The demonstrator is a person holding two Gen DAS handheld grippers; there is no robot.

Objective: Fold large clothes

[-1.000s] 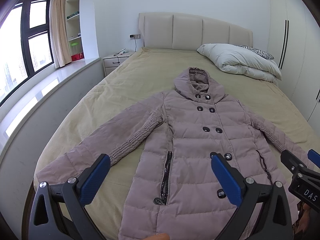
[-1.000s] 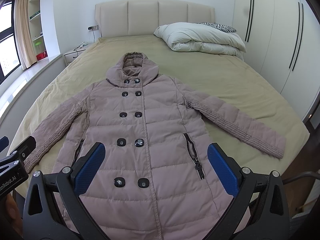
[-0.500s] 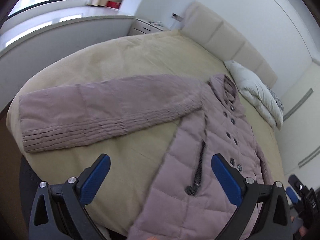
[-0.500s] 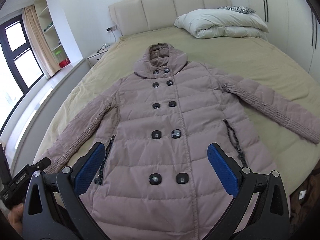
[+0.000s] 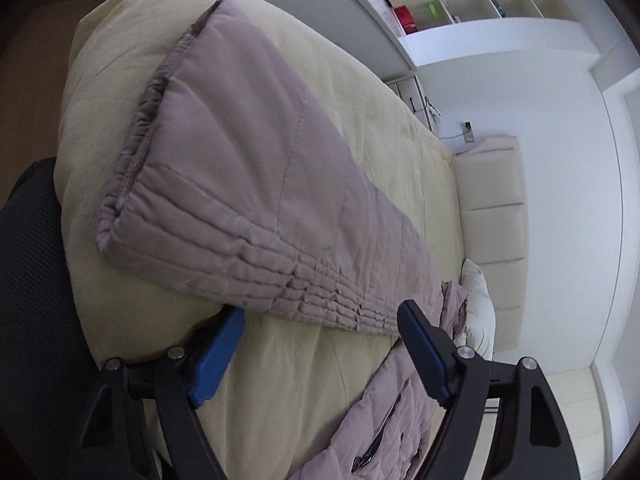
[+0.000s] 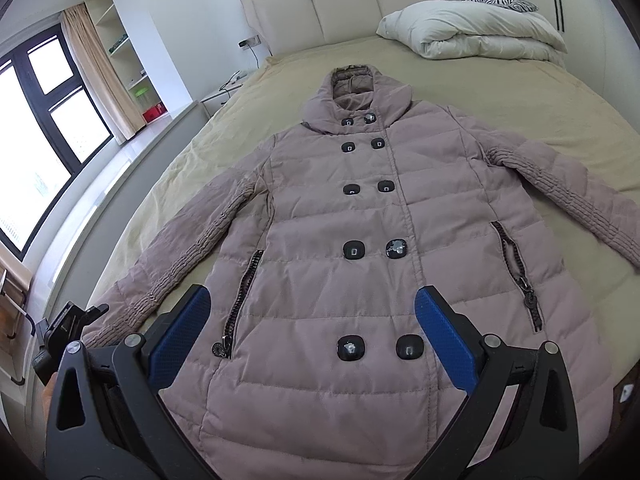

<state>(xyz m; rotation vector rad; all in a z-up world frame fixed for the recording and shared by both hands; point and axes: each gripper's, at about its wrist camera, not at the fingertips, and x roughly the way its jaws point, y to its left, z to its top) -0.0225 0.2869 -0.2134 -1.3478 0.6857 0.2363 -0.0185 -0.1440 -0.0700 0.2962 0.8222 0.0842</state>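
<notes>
A mauve quilted hooded coat (image 6: 360, 220) lies face up and buttoned on the beige bed (image 6: 520, 96), both sleeves spread out. In the left wrist view its left sleeve (image 5: 248, 184) fills the frame, cuff near the bed's corner. My left gripper (image 5: 320, 312) is rolled onto its side at the sleeve's gathered edge. Its jaws are closing with that edge between the fingertips, and the pads do not press on it. From the right wrist view the left gripper (image 6: 68, 328) sits by the cuff. My right gripper (image 6: 312, 294) hangs open above the coat's lower front, holding nothing.
A folded white duvet (image 6: 472, 32) lies at the bed's far right below the padded headboard (image 6: 360, 0). A nightstand (image 6: 220, 96), a low ledge and a window (image 6: 40, 120) line the left side. Something black and meshed (image 5: 32, 280) stands at the bed's near corner.
My left gripper swung left and down to the sleeve cuff while rolling onto its side, and its jaws have narrowed. The right gripper sank a little toward the coat and turned slightly.
</notes>
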